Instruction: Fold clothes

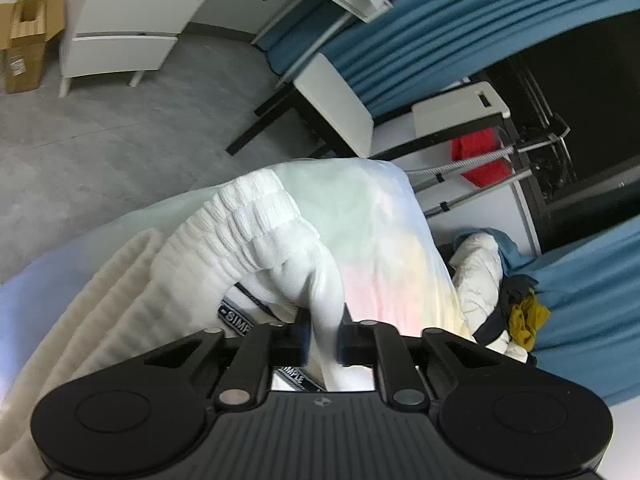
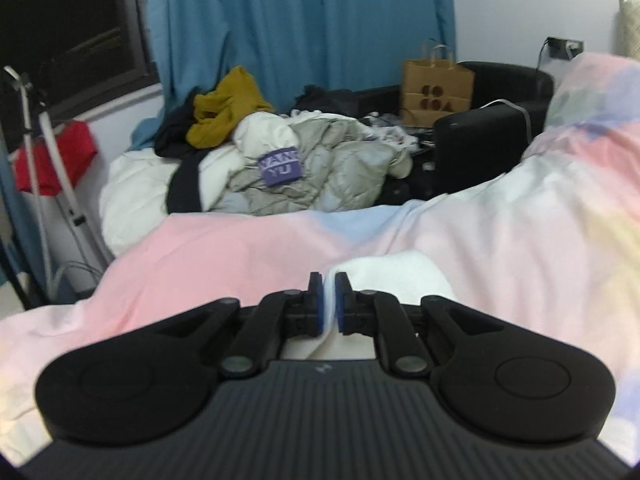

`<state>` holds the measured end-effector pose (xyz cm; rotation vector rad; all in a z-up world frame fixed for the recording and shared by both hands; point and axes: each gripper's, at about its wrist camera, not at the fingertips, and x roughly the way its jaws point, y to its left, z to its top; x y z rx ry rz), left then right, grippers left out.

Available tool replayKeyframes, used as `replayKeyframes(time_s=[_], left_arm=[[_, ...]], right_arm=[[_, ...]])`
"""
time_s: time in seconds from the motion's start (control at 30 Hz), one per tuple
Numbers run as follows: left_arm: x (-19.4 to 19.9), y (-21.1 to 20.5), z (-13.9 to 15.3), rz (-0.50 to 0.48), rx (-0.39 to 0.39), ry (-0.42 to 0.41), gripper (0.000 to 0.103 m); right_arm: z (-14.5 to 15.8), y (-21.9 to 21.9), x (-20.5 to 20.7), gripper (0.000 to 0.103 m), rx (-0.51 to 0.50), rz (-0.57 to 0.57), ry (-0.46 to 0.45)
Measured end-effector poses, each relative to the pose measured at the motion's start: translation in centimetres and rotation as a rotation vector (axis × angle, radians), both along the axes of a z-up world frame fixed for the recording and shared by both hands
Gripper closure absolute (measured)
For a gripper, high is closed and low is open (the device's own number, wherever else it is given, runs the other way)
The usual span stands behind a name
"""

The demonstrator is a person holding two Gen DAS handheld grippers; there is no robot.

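Left tool: the left tool (image 1: pixel 323 340) was pressed together on a bunched fold of the white ribbed-knit garment (image 1: pixel 256 236), the cloth running up from between its two black fingers.
Right tool: the right tool (image 2: pixel 328 304) pinched a thin white edge of cloth between its blue-padded fingers (image 2: pixel 318 307); this looked like the same white garment (image 2: pixel 394 276), though the two views did not settle it.
Garment: in the left wrist view its ribbed cuff or hem stood bunched above the tool, with a dark woven label (image 1: pixel 236 320) showing below it. A cream ribbed layer (image 1: pixel 100 300) lay to the left.
Resting place: the garment lay on the pastel pink, blue and white bed cover (image 2: pixel 240 240), just ahead of the right tool.
Beyond the bed: a heap of mixed clothes (image 2: pixel 280 168) with a mustard-yellow piece (image 2: pixel 224 112) on top sat before the blue curtain (image 2: pixel 300 20).
Further right: a brown paper bag (image 2: pixel 436 92) stood beside a black case (image 2: pixel 480 148).
Left view background: a white drawer unit (image 1: pixel 128 24) and an open cardboard box (image 1: pixel 28 36) stood on the grey floor (image 1: pixel 100 140).
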<state>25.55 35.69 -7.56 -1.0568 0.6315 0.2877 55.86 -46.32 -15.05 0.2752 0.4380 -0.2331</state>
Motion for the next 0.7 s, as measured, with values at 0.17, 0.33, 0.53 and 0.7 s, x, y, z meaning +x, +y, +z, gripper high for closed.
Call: replayKeyframes(time_s=[0.17,0.33,0.53,0.7], left_arm=[[-1.9,-0.8,1.3,-0.059,0.049,-0.106,0.063],[-8.9,-3.5,3.8,-0.041,0.099,-0.293,0.051],[-16.2,-6.6,0.3,0.026,-0.052,-0.346,0.041],[-18.9,-7.2,-3.5,0.043,-0.136,-0.202,0.034]], right_arm=[[1.8,-3.3,-2.6,0.036,0.232,0.075,-0.079],[3.7,-4.9,-9.8,0.023,0.401,0.098,-0.172],[1.3,-6.2,-20.5,0.021,0.619,-0.046,-0.200],[-2.6,-7.8,-24.9,0.022,0.924,-0.153,-0.150]])
